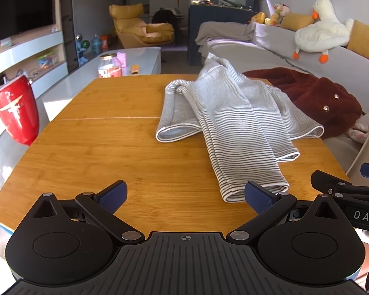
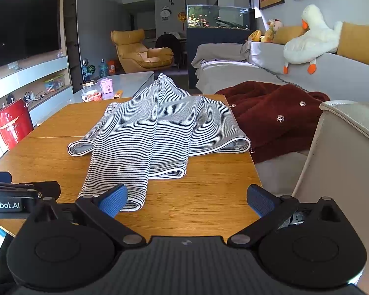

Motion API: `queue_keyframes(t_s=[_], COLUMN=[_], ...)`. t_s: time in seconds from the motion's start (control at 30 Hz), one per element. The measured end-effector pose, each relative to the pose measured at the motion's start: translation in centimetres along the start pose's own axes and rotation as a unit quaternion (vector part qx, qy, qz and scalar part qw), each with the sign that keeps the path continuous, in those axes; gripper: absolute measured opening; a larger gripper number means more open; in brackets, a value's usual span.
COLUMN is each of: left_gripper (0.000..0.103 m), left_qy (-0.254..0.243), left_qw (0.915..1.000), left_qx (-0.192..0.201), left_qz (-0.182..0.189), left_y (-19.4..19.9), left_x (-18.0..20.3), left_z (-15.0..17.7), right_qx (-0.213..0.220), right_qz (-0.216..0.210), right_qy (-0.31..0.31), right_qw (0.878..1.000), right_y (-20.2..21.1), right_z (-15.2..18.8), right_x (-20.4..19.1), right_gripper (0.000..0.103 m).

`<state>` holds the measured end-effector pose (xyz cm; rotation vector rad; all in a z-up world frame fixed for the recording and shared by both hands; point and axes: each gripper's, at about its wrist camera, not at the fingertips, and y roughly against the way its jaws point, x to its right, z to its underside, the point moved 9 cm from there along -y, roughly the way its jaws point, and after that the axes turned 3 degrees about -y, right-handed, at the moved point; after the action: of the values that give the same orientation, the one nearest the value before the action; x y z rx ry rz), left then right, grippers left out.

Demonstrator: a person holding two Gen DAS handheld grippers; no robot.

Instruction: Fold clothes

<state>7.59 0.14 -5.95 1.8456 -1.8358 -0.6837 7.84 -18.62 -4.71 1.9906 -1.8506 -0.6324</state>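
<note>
A grey-and-white striped garment (image 1: 233,120) lies loosely bunched on the wooden table (image 1: 110,152), with one long sleeve reaching toward the near edge. In the right wrist view the same striped garment (image 2: 155,127) spreads over the middle of the table (image 2: 209,196). My left gripper (image 1: 185,196) is open just above the near edge, its right pad close to the sleeve's cuff (image 1: 255,191). Held low at the table's near right, my right gripper (image 2: 187,200) is open, and its left pad (image 2: 113,201) overlaps the sleeve end in view. Neither holds anything.
A dark red fleece garment (image 1: 315,98) with metal snaps lies on the grey sofa (image 1: 356,73) past the table's right edge. A red can-shaped container (image 1: 17,113) stands left of the table. A pale chair back (image 2: 344,147) rises close on the right.
</note>
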Motion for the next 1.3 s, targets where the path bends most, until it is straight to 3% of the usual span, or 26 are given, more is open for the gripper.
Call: queue_keyframes(t_s=[0.57, 0.87, 1.07, 1.2, 1.3], left_gripper=[0.103, 0.103, 0.103, 0.103, 0.103], left_qy=[-0.002, 0.030, 0.047, 0.083, 0.101], left_qw=[0.9999, 0.9924, 0.9800, 0.9660, 0.9585], left_qx=[-0.014, -0.009, 0.026, -0.008, -0.046], left_qz=[0.007, 0.119, 0.191, 0.245, 0.263], left_y=[-2.4, -7.6, -11.9, -16.8, -20.3], left_x=[-0.2, -0.4, -0.6, -0.4, -0.2], left_z=[-1.0, -7.3, -13.2, -15.2, -15.3], right_qx=[-0.014, -0.012, -0.012, 0.019, 0.029], right_qz=[0.005, 0.012, -0.038, -0.069, -0.086], right_qy=[0.009, 0.007, -0.103, -0.161, -0.172], right_qw=[1.000, 1.000, 0.994, 0.984, 0.981], right_y=[-2.0, -5.9, -10.2, -13.7, -17.1], right_z=[-0.3, -3.0, -7.2, -10.9, -13.3], right_x=[0.7, 2.1, 3.2, 3.5, 3.3], right_gripper=[0.103, 0.103, 0.103, 0.103, 0.103])
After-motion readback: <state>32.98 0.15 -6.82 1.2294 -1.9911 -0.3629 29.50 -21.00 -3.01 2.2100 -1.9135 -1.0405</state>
